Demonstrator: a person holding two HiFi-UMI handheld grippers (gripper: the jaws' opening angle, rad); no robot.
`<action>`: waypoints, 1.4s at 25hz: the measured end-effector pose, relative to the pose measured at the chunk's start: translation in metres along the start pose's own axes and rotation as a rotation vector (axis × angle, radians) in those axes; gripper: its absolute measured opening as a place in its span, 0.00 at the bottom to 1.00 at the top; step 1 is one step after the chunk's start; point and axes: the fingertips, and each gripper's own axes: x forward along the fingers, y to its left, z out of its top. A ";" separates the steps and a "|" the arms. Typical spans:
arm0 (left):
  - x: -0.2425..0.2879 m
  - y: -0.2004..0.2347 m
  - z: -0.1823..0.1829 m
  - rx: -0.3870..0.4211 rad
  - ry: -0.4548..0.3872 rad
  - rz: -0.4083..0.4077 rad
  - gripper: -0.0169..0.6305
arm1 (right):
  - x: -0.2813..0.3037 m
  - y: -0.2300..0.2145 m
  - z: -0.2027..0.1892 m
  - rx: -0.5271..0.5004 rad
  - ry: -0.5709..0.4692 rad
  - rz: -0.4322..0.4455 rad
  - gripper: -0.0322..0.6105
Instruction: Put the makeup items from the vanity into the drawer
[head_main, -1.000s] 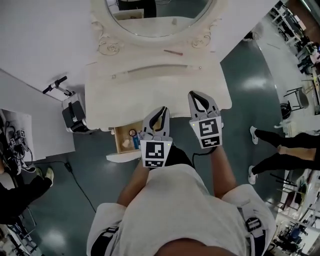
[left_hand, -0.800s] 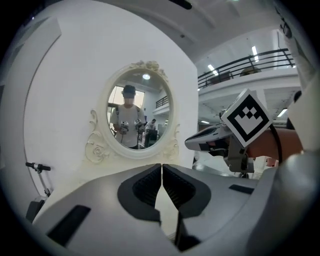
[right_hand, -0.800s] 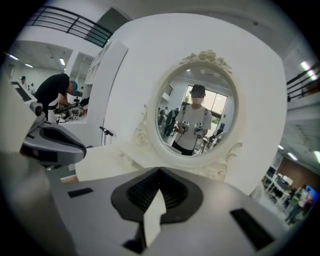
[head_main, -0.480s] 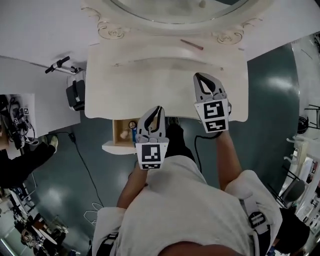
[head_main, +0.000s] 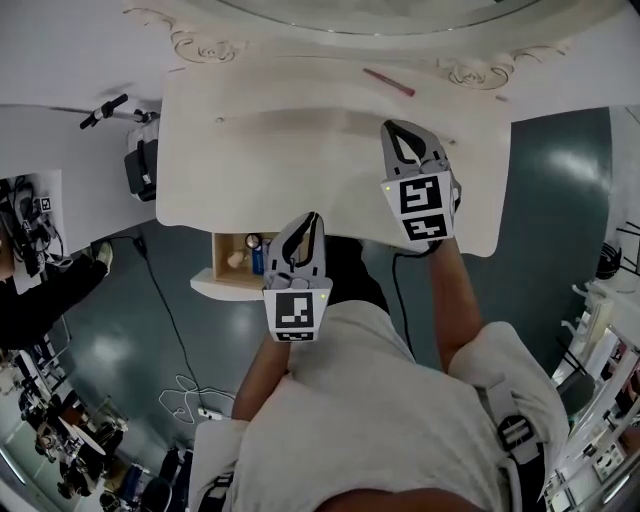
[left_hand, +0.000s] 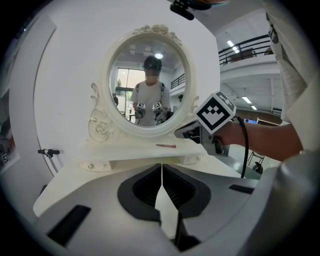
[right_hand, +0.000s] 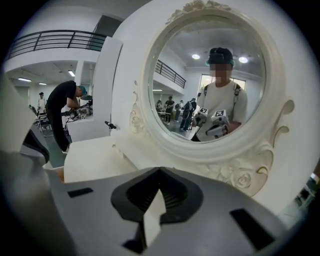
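The left tool is clenched with nothing between its jaws and is held at the near edge of the vanity counter, just right of the open drawer. The right tool is likewise clenched and empty, above the counter's right part. A pink makeup pencil lies on the raised shelf at the far side, below the mirror. In the drawer, small items are seen.

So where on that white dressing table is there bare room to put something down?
The vanity top is bare from its left edge to the right claw; only a pink pencil lies by the mirror base. The open drawer holds several small items, so it's tighter.
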 end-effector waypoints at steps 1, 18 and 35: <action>0.002 0.000 -0.001 -0.001 0.007 0.006 0.05 | 0.005 -0.003 -0.001 -0.007 0.003 0.006 0.07; 0.027 0.024 -0.013 -0.062 0.067 0.077 0.05 | 0.086 -0.054 -0.024 -0.255 0.256 0.024 0.07; 0.062 0.023 -0.022 -0.087 0.103 0.036 0.05 | 0.135 -0.067 -0.063 -0.377 0.451 0.128 0.24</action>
